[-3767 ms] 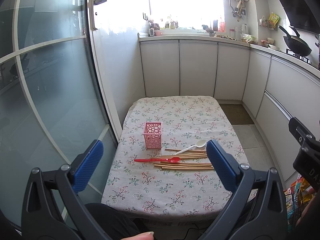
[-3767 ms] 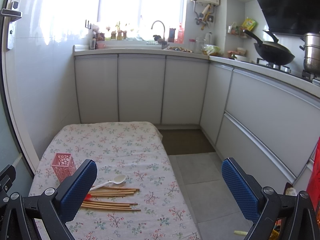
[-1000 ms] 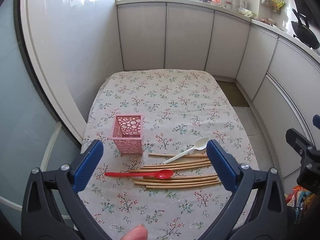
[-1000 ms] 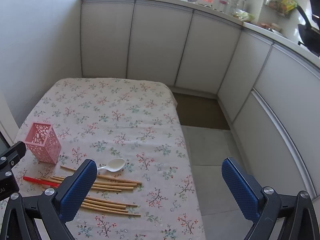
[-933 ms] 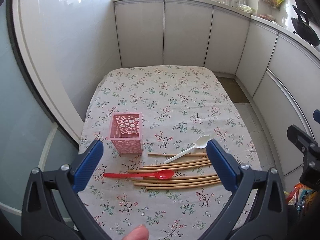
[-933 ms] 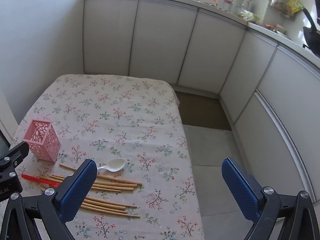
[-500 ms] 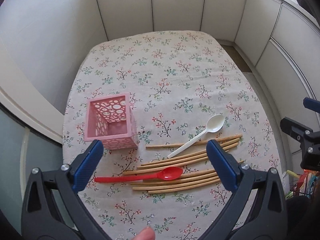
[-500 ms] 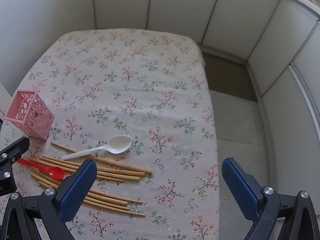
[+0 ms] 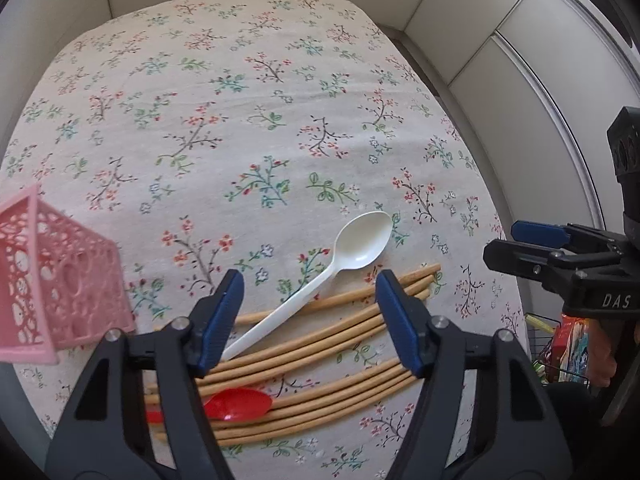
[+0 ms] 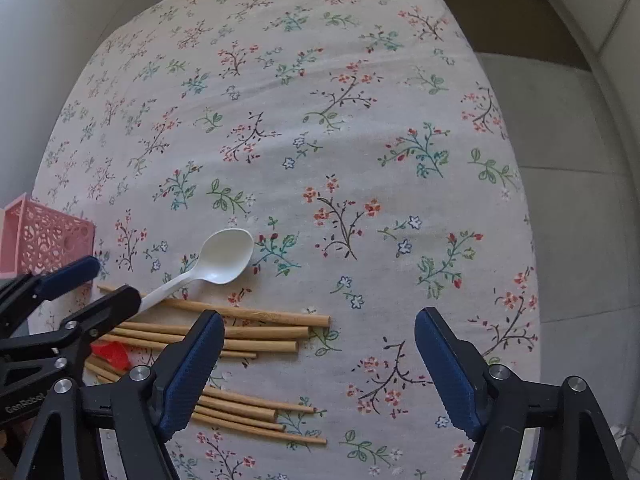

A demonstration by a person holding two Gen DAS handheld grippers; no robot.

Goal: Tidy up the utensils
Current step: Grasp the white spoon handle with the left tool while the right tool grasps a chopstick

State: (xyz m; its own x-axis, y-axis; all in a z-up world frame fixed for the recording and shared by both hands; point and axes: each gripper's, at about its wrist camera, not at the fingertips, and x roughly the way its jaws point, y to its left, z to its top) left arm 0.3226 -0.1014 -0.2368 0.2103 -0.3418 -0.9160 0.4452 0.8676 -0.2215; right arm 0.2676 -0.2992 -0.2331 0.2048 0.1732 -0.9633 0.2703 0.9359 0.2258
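Note:
A white plastic spoon (image 9: 352, 248) lies on the floral tablecloth (image 9: 240, 100) across several wooden chopsticks (image 9: 320, 360). A red spoon (image 9: 236, 402) lies among the chopsticks. A pink lattice holder (image 9: 52, 280) stands at the left. My left gripper (image 9: 310, 308) is open, low over the white spoon's handle and the chopsticks. My right gripper (image 10: 316, 360) is open, above the chopsticks' right ends (image 10: 256, 336); the white spoon (image 10: 224, 258), the red spoon (image 10: 112, 354) and the holder (image 10: 44, 236) show there too.
The right gripper (image 9: 560, 248) shows at the right table edge in the left wrist view; the left gripper (image 10: 80, 292) shows at the left in the right wrist view. White cabinets (image 9: 520, 60) and tiled floor (image 10: 568, 140) lie beyond the table.
Both grippers have come down and forward close over the table. The left gripper's fingers have narrowed and now straddle the white spoon's handle. The utensils have not moved.

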